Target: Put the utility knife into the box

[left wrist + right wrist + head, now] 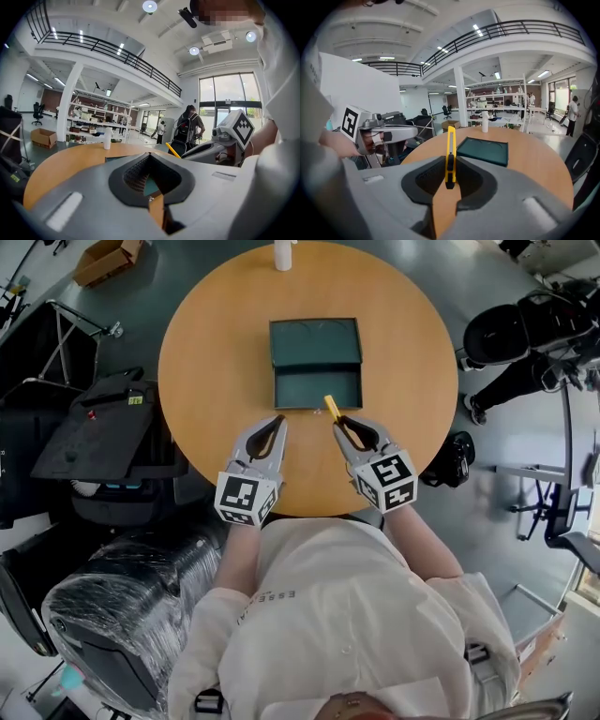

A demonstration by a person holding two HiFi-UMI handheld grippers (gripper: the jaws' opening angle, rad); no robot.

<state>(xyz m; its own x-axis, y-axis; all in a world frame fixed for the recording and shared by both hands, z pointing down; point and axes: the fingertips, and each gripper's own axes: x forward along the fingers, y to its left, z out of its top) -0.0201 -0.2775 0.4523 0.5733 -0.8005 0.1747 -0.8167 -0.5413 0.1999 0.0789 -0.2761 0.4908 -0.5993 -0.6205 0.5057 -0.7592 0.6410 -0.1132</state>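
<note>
The knife (450, 154), yellow with a black slider, is not in the box (317, 388). It sits on the person's side of the box, by the near wall and toward its right corner. In the head view the knife's free end shows against that near wall. Its back end is pinched between the jaws of the right gripper (339, 420), which stand partly apart and close on the knife's flat sides. The knife is held on edge and points at the box.

The box is dark green and open. Its tray is on the near side, and its lid lies flat on the far side, joined to the tray.

The left gripper (279, 420) is also on the near side of the box, off its left corner, beside the right gripper but apart from it. Its jaws meet at the tips and hold nothing.

The box lies near the middle of the round wooden bench (216, 352). Beyond the box, at the bench's far rim, stands a white bottle (283, 253). Farther out, to the far left of the box, a carton (108, 259) rests on the floor.
</note>
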